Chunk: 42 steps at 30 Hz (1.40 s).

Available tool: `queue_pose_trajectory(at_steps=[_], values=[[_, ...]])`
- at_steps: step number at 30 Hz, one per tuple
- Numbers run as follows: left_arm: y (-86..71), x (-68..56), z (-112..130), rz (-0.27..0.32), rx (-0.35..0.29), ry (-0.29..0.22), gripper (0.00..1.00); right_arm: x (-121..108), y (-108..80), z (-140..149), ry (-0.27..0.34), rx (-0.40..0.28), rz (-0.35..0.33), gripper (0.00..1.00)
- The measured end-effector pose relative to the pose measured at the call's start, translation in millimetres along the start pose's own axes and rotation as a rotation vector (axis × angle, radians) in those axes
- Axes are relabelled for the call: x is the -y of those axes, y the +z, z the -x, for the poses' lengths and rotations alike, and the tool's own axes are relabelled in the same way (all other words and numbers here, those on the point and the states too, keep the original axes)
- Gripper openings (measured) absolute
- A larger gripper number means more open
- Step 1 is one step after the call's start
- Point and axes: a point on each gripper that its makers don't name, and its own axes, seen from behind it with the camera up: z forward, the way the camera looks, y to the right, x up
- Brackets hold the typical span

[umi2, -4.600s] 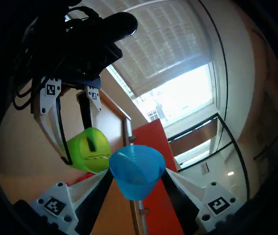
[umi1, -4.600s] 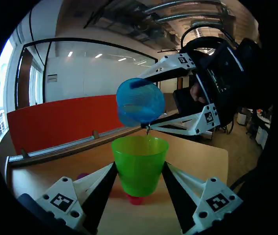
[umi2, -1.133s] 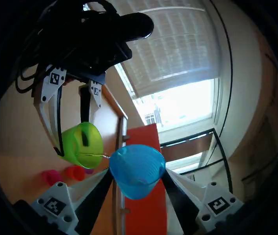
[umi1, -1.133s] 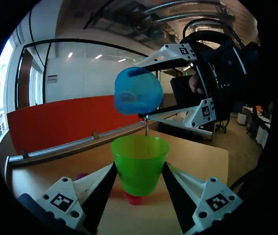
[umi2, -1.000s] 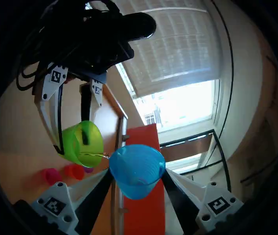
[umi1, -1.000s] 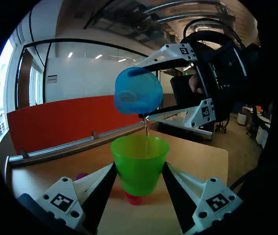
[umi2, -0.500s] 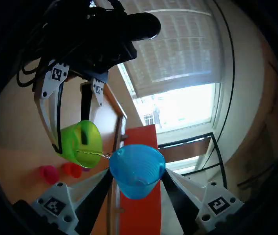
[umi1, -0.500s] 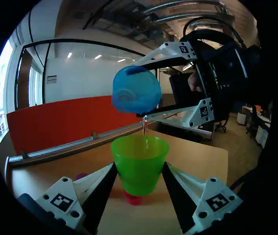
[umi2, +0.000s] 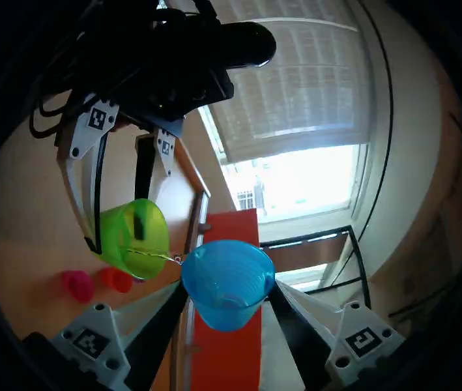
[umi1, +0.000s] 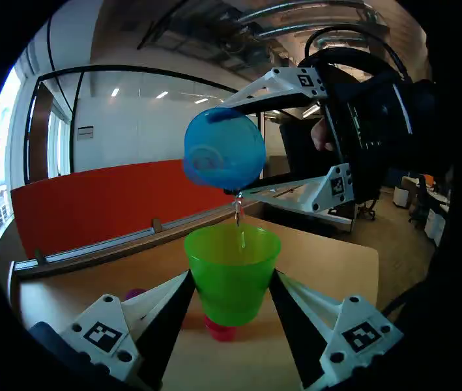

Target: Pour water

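Note:
My left gripper (umi1: 232,287) is shut on an upright green cup (umi1: 232,274), held above a wooden table (umi1: 335,260). Above the green cup, the right gripper (umi1: 247,140) holds a blue cup (umi1: 223,151) tipped far over, and a thin thread of water (umi1: 238,215) falls from its rim into the green cup. In the right gripper view, my right gripper (umi2: 227,290) is shut on the blue cup (umi2: 227,281). There the green cup (umi2: 134,238) sits just left of the blue rim, between the left gripper's fingers (umi2: 82,195).
Small red (umi1: 220,330) and purple (umi1: 137,293) cups stand on the table below the green cup; in the right gripper view red (umi2: 115,279) and pink (umi2: 76,285) ones show. An orange partition (umi1: 100,202) and a glass wall stand behind the table. A hand (umi1: 320,135) holds the right gripper.
The blue cup has tipped further and risen slightly. Water keeps trickling into the green cup, which has stayed in place.

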Motion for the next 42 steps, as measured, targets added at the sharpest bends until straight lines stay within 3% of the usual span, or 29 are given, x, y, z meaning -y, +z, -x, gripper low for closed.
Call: queue_pose_trajectory(at_steps=[42], values=[[0.6,3.7,-0.8,-0.002,0.006,-0.001,0.8,1.9,1.8,-9.7,-0.068,-0.003,-0.003,0.9]])
